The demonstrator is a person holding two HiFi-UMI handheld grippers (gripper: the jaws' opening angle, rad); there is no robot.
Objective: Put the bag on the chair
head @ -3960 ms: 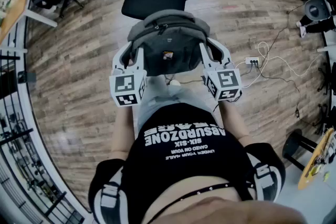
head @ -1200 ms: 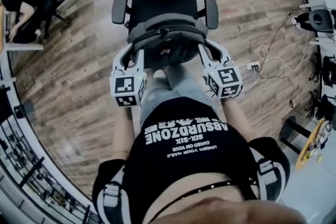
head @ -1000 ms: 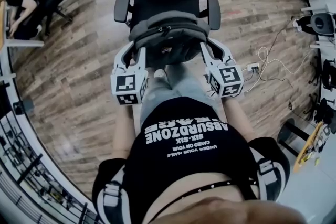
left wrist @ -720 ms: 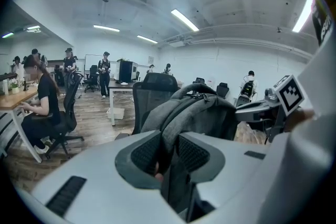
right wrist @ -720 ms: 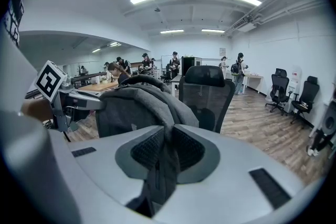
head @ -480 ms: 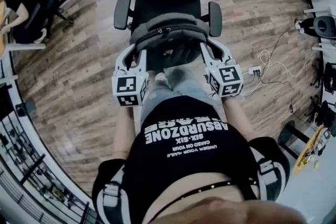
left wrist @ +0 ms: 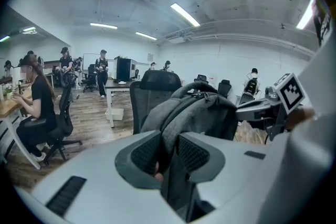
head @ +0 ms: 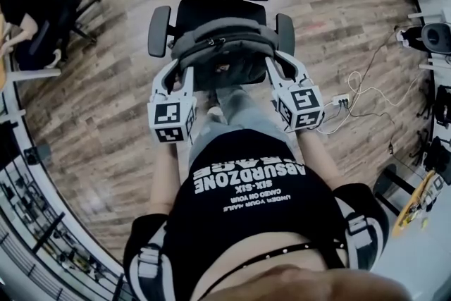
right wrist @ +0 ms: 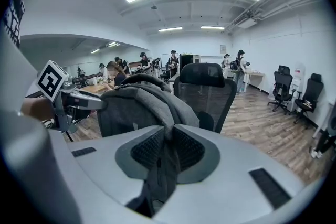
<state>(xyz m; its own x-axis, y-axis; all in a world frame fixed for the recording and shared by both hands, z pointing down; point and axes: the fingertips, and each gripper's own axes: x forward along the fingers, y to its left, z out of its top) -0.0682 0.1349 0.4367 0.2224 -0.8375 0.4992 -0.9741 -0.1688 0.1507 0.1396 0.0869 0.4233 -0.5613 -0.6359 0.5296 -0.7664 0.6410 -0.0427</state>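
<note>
A grey backpack (head: 224, 53) hangs between my two grippers, held over the front of the seat of a black office chair (head: 204, 10). My left gripper (head: 184, 68) is shut on the bag's left side, its pads pinching grey fabric (left wrist: 167, 134). On the bag's right side my right gripper (head: 269, 64) is shut the same way on the fabric (right wrist: 164, 136). The chair's mesh back (right wrist: 206, 93) stands just behind the bag (right wrist: 137, 105), and the left gripper view shows the chair's back (left wrist: 147, 97) past the bag (left wrist: 199, 113).
The chair's armrests (head: 159, 30) flank the bag. A seated person on another chair (head: 35, 10) is at the far left. Cables and a power strip (head: 340, 101) lie on the wooden floor to the right. Desks and people stand further off (left wrist: 102, 68).
The chair has come nearer beneath the bag; both grippers, still holding the backpack, have advanced until it hangs over the seat instead of over the floor.
</note>
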